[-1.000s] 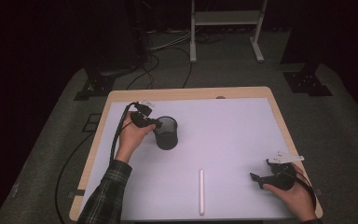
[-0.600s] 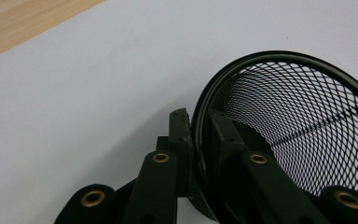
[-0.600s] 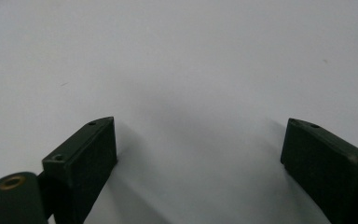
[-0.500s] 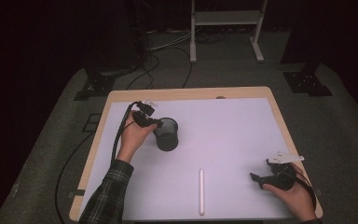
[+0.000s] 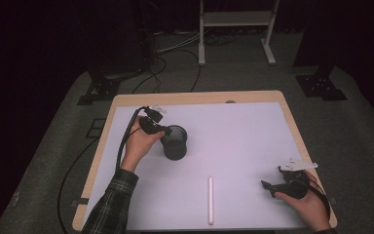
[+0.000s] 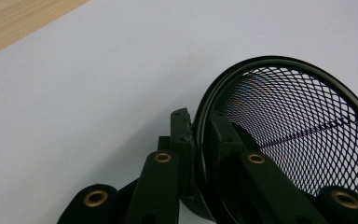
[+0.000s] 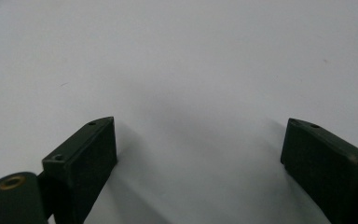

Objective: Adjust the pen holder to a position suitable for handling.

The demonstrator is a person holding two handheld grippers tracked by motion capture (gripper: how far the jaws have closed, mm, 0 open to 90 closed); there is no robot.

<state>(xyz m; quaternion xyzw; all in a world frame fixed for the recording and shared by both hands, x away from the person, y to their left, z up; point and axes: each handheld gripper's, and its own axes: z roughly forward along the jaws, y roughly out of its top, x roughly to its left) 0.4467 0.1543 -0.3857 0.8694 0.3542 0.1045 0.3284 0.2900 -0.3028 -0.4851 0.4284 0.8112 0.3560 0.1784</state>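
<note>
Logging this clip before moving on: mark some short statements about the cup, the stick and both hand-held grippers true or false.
1. The left hand-held gripper pinches the rim of the black mesh cup. True.
2. The right hand-held gripper is shut. False: its jaws stand wide apart over bare table.
3. The white stick lies inside the cup. False: it lies flat on the white tabletop, apart from the cup.
4. The cup is empty. True, as far as its inside shows.

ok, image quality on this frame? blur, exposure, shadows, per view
High view: white table evenly lit, surroundings nearly black, slightly soft. Left gripper view: mesh cup sharp, near jaw links softer. Right gripper view: open jaws a bit blurred, casting soft shadows on the table; no glare.
</note>
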